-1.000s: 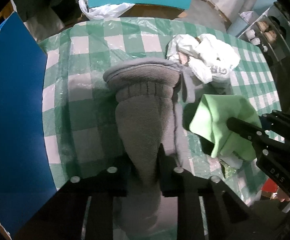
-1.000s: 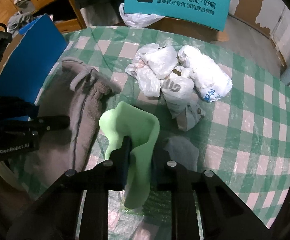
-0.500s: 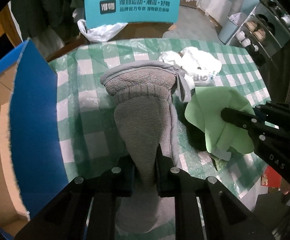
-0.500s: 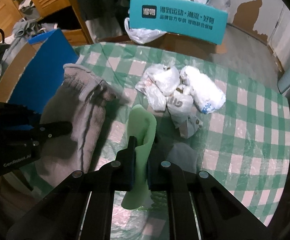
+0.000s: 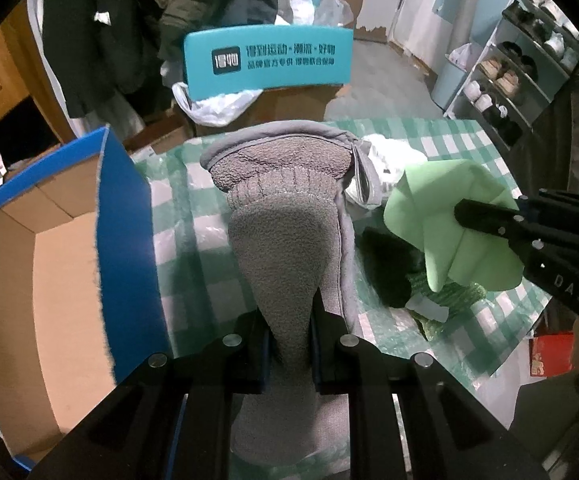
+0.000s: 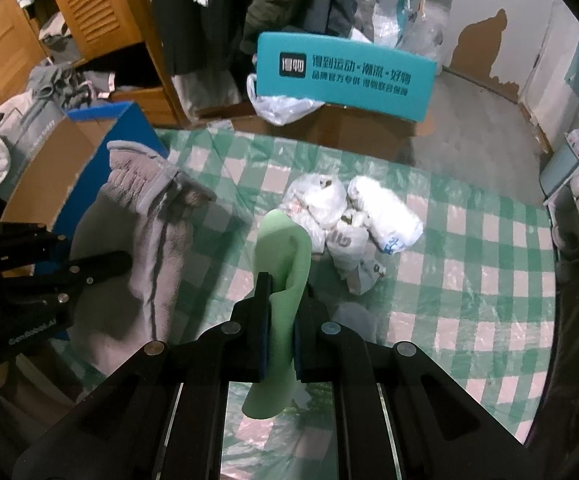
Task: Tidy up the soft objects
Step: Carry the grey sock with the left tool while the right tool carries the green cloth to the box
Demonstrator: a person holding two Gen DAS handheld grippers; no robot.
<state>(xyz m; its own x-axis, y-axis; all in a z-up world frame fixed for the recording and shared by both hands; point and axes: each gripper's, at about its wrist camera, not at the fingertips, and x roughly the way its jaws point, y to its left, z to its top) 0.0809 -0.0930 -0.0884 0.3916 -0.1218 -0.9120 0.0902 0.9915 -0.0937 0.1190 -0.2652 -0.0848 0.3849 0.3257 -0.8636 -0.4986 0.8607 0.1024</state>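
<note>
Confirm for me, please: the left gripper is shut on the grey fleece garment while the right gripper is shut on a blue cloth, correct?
Not quite: the cloth in the right gripper is light green, as the right wrist view shows. The left gripper is indeed shut on the grey fleece garment.

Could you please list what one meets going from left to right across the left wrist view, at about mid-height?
Open cardboard box → grey fleece garment held in the left tool → light green cloth → right tool gripping that cloth.

White Chinese characters beside a dark square logo are being shown on the teal sign (image 6: 345, 74); "DAS" is being displayed on the right gripper (image 5: 459, 214), "GenRobot.AI" on the left gripper (image 6: 127, 258)
</note>
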